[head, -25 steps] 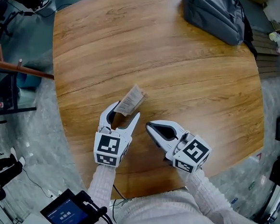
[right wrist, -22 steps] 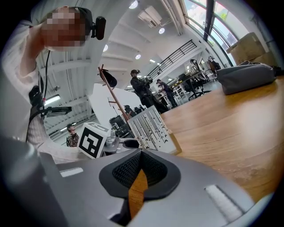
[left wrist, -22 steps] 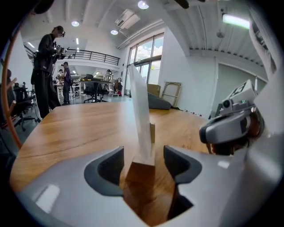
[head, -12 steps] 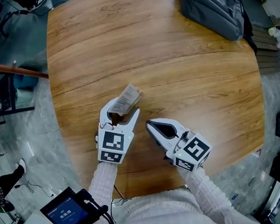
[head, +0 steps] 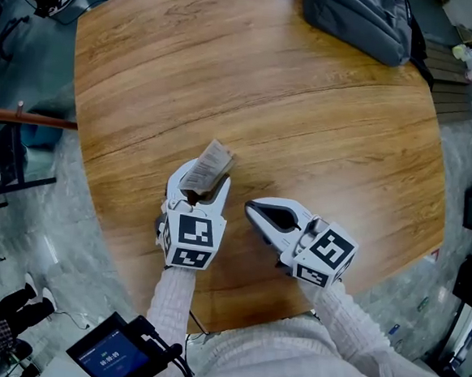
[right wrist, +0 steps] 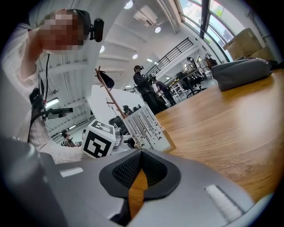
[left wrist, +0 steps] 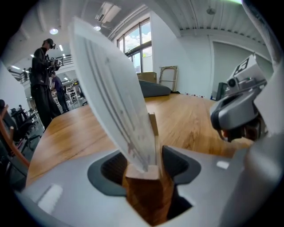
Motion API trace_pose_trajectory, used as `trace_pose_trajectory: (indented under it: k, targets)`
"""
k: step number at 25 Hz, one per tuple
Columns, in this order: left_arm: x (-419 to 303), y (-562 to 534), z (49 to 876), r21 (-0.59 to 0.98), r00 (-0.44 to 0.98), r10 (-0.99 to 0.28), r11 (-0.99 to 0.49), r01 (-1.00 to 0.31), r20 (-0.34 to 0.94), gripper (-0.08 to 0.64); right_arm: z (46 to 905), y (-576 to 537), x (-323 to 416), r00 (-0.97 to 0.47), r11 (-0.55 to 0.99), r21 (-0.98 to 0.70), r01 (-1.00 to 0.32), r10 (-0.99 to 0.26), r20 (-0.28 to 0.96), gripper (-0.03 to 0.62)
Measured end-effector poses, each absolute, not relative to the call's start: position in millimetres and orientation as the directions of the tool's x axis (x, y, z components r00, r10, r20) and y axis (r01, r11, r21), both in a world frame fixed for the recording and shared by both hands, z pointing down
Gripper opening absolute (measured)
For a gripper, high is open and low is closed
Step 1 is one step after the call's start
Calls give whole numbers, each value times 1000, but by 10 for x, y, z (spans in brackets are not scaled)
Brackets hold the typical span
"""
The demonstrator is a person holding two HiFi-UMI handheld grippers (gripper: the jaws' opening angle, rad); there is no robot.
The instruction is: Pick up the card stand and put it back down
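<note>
The card stand (head: 206,170) is a small wooden block with a white printed card slanting up out of it, near the front of the round wooden table (head: 306,124). My left gripper (head: 197,190) is shut on the block from the near side. In the left gripper view the wooden block (left wrist: 144,179) fills the gap between the pads and the card (left wrist: 113,97) leans left. I cannot tell whether the block rests on the table. My right gripper (head: 248,209) lies just to the right, shut and empty, jaws meeting (right wrist: 141,153). It sees the card stand (right wrist: 148,128).
A grey backpack (head: 361,23) lies at the table's far edge. The near table edge (head: 234,318) runs just behind both grippers. A handheld screen (head: 113,353) hangs at my waist. People stand beyond the table (left wrist: 42,75).
My left gripper has slid forward around the block and its jaws have narrowed onto it. The right gripper has stayed where it was.
</note>
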State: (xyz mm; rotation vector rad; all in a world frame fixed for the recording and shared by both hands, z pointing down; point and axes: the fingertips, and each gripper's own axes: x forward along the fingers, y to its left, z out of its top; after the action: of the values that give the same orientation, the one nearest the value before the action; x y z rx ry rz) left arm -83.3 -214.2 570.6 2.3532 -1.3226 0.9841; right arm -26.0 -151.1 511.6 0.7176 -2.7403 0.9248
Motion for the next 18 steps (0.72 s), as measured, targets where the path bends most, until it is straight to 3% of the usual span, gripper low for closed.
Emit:
trace_pose_trajectory:
  k: [7,18]
  targets:
    - [-791,-2136,5701,-104,363,-637,-574,-812,680,195,5105,-1515,-270,-872,690,-534,-489,-392,292,-2]
    - [-840,-2150,5656,-63,375,-657,-542,-838,654,186,5104,-1506,-211,-866,688,-525,-501,-400,301,-2]
